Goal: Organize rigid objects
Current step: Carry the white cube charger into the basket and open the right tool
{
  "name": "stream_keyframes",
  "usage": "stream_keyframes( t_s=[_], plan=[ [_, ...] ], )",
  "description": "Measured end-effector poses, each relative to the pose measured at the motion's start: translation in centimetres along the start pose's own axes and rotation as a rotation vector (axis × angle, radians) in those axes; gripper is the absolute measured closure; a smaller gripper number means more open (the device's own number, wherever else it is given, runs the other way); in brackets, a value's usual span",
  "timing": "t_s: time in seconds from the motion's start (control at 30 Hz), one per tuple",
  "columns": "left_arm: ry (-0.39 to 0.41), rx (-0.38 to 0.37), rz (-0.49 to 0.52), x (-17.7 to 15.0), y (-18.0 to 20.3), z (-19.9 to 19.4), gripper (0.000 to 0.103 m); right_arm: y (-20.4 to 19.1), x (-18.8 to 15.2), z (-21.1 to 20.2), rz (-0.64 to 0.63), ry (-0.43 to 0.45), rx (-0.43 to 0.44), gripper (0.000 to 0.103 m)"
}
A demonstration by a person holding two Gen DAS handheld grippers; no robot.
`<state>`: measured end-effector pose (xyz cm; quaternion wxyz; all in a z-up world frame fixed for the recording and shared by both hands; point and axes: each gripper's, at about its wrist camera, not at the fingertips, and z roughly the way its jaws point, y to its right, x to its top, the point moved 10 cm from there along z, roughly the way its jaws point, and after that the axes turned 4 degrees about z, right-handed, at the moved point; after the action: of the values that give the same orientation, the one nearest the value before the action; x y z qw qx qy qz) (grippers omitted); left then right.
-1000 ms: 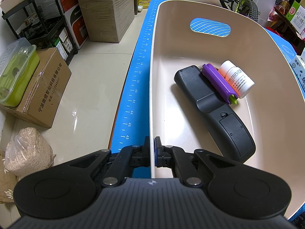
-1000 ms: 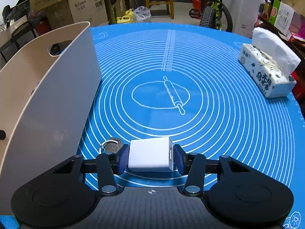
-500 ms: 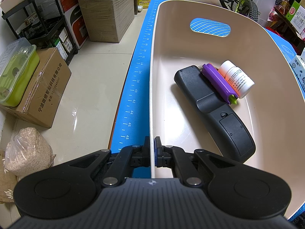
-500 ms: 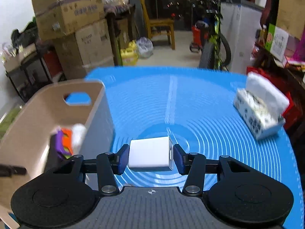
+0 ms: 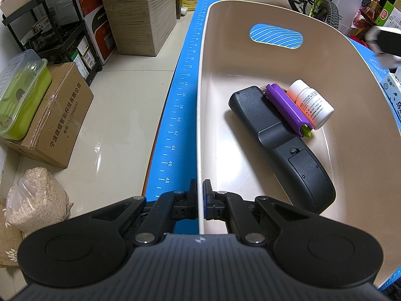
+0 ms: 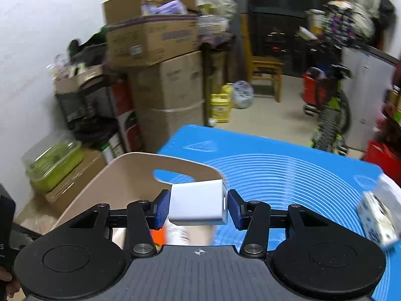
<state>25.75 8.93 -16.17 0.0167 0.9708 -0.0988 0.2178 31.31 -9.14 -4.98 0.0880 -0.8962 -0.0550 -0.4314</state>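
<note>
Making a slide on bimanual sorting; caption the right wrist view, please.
Right gripper carries a white charger block over the beige bin on the blue mat.

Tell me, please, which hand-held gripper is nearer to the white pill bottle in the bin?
Hard to call. The left hand-held gripper clamps the bin rim, across from the bottle; the right one carries a white block above the bin.

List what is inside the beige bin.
Inside the beige bin: black remote, purple tube, white bottle. Anything beneath them is hidden.
</note>
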Motion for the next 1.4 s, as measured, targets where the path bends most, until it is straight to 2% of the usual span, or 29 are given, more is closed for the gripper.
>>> stream_keyframes(
  t_s=[0.33,0.63,1.27,1.4],
  plan=[
    [0.0,0.0,0.0,0.0,0.0,0.0,0.098,-4.8,-1.6,5.5,-0.102,-0.143,0.058,0.049],
    [0.0,0.0,0.001,0.0,0.0,0.0,0.098,-6.7,-4.8,8.7,-0.189,-0.271,0.05,0.049],
    [0.0,0.0,0.0,0.0,0.0,0.0,0.098,-7.1,-7.0,10.2,-0.204,-0.351,0.039,0.048],
    [0.0,0.0,0.0,0.0,0.0,0.0,0.098,-6.7,-6.8,10.0,-0.176,-0.354,0.052,0.041]
  ],
)
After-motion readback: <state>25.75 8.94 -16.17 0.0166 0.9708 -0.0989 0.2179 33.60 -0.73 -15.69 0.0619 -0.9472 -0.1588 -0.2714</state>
